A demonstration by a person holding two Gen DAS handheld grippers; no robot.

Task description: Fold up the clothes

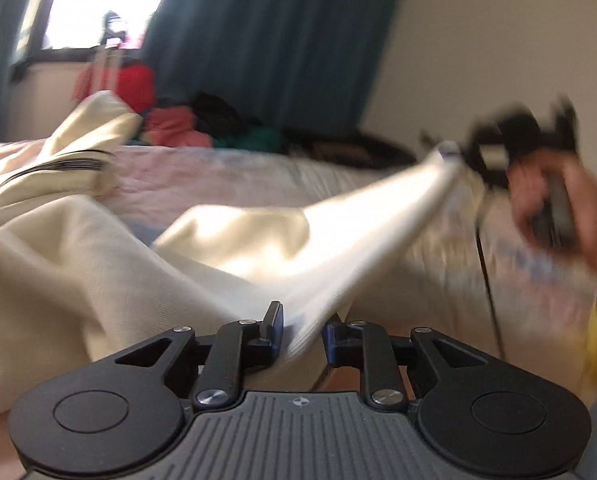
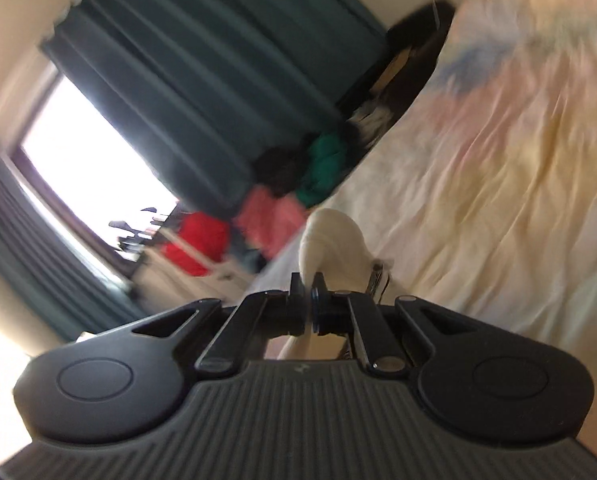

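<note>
A cream garment [image 1: 78,260] lies rumpled on the bed, with a striped rib edge at the left. One taut band of it runs from my left gripper [image 1: 302,332] up to my right gripper [image 1: 454,150], which a hand [image 1: 558,200] holds raised at the right. The band fills the narrow gap between the left jaws and touches both pads. In the right wrist view the right gripper [image 2: 311,296] is shut on a bunched fold of the cream garment [image 2: 330,236]. That view is rolled and blurred.
A pastel bed cover [image 1: 218,176] spreads under the garment. A pile of red, pink, green and black clothes [image 1: 178,124] sits at the far edge, before a teal curtain [image 1: 258,40] and a bright window [image 1: 98,0]. A black cable [image 1: 486,260] hangs below the right gripper.
</note>
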